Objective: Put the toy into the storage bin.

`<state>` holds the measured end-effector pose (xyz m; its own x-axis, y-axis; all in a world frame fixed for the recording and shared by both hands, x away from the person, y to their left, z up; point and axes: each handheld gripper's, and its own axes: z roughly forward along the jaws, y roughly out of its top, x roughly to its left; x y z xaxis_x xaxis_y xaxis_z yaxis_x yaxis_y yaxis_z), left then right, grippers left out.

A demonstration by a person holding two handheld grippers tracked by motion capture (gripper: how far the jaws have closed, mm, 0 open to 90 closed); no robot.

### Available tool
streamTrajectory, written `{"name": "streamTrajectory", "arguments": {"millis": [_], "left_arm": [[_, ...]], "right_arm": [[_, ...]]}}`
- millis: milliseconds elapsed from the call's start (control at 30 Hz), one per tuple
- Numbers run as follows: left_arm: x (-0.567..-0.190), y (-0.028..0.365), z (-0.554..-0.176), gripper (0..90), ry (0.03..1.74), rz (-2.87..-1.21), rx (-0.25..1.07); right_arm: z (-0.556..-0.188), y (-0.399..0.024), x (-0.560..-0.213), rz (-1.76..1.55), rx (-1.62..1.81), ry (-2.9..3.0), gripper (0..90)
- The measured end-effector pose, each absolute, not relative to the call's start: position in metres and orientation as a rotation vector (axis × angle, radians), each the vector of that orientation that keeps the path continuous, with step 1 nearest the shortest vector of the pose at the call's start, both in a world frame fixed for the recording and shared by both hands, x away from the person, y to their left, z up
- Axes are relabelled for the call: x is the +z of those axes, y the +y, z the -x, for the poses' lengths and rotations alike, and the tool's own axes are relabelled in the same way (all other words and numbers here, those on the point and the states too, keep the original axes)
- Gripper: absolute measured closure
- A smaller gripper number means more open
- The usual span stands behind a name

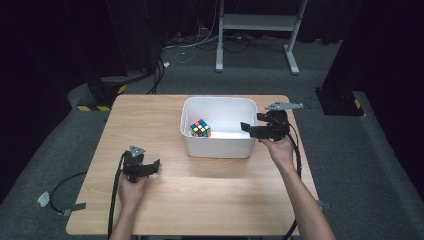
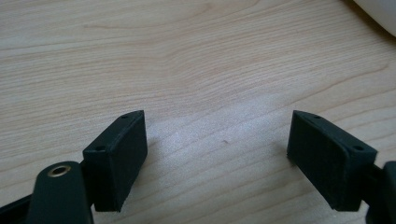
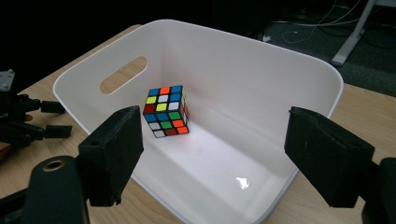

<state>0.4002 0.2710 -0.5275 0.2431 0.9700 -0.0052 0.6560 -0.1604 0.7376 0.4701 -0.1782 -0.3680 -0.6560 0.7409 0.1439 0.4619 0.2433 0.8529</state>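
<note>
A scrambled colour cube (image 1: 200, 128) (image 3: 166, 111) lies inside a white plastic bin (image 1: 218, 100) (image 3: 243, 39), near the bin's left wall below a handle slot. My right gripper (image 1: 246, 128) (image 3: 215, 140) hovers over the bin's right rim, pointing in at the cube, jaws apart with nothing between them. My left gripper (image 1: 155, 167) (image 2: 217, 144) rests low over bare wood at the front left of the table, open and empty. It also appears at the left edge of the right gripper view, beyond the bin, as the left gripper (image 3: 28, 121).
The wooden table (image 1: 165, 200) stands on grey carpet. The bin's corner (image 2: 378, 14) peeks in at the top right of the left gripper view. Behind the table are a white desk frame (image 1: 260, 22), loose cables and black stands (image 1: 340, 97).
</note>
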Motion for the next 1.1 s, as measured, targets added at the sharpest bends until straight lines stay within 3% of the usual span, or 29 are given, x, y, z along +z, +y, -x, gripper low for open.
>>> {"name": "streamTrajectory", "arguments": {"millis": [1100], "left_arm": [[-0.527, 0.271, -0.400, 20.1, 1.483, -1.897, 0.647]], "right_arm": [[-0.429, -0.202, -0.373, -1.095, 1.474, 2.161, 22.0]]}}
